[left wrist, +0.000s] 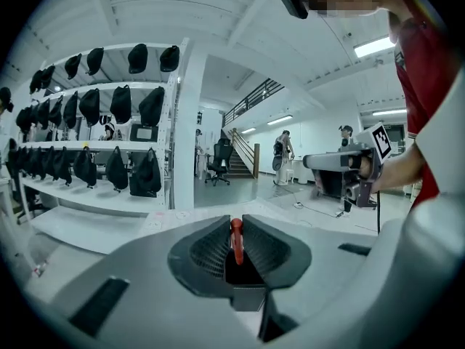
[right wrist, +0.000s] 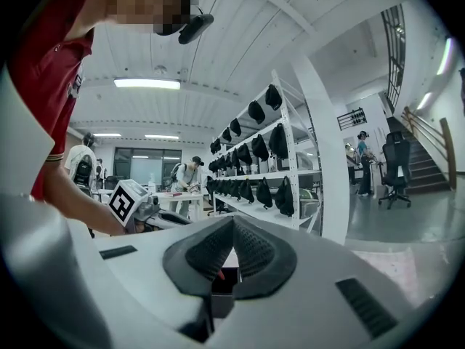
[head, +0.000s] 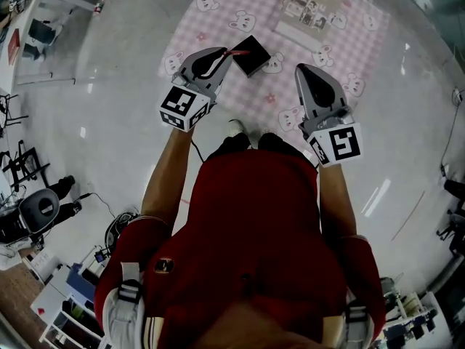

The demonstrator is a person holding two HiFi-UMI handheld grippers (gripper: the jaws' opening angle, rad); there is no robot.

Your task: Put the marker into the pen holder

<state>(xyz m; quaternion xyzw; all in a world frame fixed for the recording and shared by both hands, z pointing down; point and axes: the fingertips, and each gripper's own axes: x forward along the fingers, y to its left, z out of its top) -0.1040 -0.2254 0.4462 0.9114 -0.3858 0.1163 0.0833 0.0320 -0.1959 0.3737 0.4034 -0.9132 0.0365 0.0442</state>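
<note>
One marker in the jaws, one pen holder on the mat.

Head view: of the two grippers, the left gripper [head: 222, 54] carries the single red marker [head: 235, 51], its end at the edge of the one black pen holder [head: 251, 54] on the pink mat [head: 218, 13]. The right gripper [head: 301, 68] is held apart from them. Left gripper view: the jaws are clamped on the marker [left wrist: 236, 238]. Right gripper view: the jaws are pressed together at the tips.

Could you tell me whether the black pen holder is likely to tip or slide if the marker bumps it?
The pen holder looks broad and square from above, so tipping seems unlikely. It stands free on the checked mat, so a bump from the marker in the left gripper might slide it.
</note>
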